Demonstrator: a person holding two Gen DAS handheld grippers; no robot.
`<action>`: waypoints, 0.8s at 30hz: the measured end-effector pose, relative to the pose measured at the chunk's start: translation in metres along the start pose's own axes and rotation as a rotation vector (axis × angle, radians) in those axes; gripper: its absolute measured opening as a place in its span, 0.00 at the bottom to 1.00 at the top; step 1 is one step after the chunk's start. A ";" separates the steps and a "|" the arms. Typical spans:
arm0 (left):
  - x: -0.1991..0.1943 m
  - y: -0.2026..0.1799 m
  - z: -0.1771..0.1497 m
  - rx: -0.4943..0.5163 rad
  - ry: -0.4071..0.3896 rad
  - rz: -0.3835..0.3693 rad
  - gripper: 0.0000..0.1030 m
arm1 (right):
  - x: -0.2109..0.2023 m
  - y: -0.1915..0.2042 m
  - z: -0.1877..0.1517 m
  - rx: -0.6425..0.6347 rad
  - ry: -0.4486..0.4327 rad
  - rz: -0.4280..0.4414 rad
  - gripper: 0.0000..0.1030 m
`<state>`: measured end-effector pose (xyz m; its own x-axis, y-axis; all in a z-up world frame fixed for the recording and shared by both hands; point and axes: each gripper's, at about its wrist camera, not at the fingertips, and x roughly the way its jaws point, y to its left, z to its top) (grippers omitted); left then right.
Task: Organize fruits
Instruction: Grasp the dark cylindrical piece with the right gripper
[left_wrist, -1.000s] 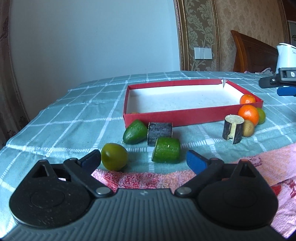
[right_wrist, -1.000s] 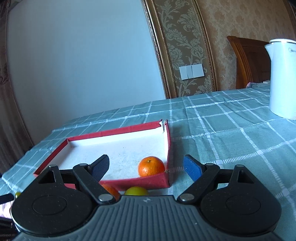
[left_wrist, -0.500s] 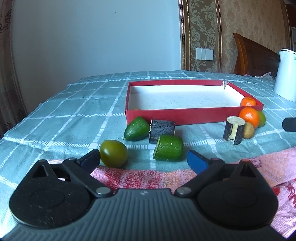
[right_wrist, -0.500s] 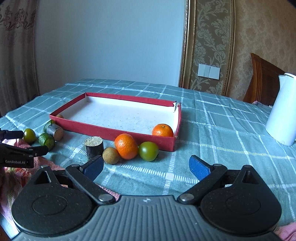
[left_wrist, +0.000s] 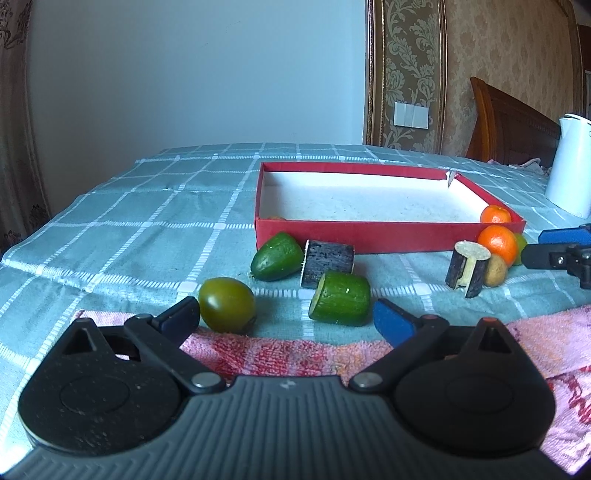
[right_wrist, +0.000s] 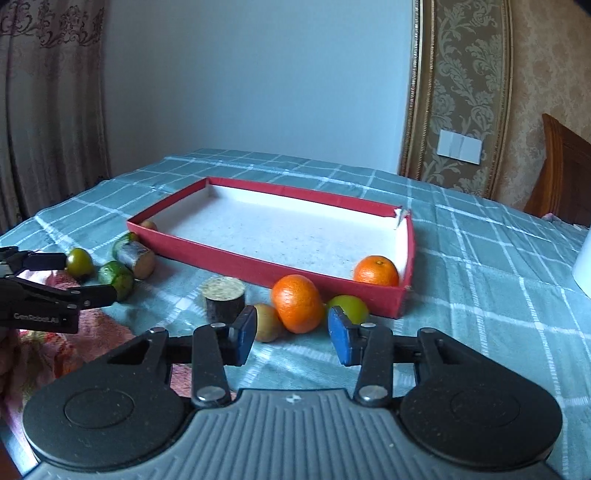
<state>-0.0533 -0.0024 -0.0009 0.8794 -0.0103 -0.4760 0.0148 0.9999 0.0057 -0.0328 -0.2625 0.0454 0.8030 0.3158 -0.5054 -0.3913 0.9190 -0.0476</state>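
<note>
The right gripper (right_wrist: 291, 336) has come down low over the checked surface (right_wrist: 480, 266), its blue fingers (right_wrist: 243, 334) now narrower than half a second ago yet parted around empty air — the loose orange (right_wrist: 297, 303) sits just ahead between them, untouched. A brown kiwi-like fruit (right_wrist: 266, 322) lies beside the left finger, a green fruit (right_wrist: 349, 309) beside the right, and a dark cut log piece (right_wrist: 224, 300) stands to the left. A second orange (right_wrist: 376, 271) rests inside the red tray (right_wrist: 229, 260), in its near right corner.

The left gripper (left_wrist: 284, 317) has barely shifted, hovering over the pink towel (left_wrist: 288, 350) with fingers (left_wrist: 391, 321) spread wide and holding nothing. Ahead of it lie a green tomato (left_wrist: 226, 304), a cucumber chunk (left_wrist: 341, 298), a second dark log piece (left_wrist: 327, 263) and a cucumber end (left_wrist: 277, 256) — all outside the tray's front wall. A white kettle (left_wrist: 570, 177) stands at far right.
</note>
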 end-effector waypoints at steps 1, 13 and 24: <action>0.000 0.000 0.000 -0.001 -0.001 -0.001 0.97 | 0.000 0.006 0.001 -0.012 -0.007 0.025 0.41; -0.001 0.002 -0.001 -0.016 -0.001 -0.009 0.97 | 0.037 0.036 0.015 -0.071 0.049 0.074 0.41; 0.003 0.008 0.001 -0.055 0.023 -0.014 0.99 | 0.047 0.051 0.011 -0.160 0.038 0.045 0.32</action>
<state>-0.0505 0.0054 -0.0016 0.8680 -0.0249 -0.4960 0.0003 0.9988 -0.0496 -0.0101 -0.1987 0.0292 0.7665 0.3441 -0.5423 -0.4959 0.8537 -0.1592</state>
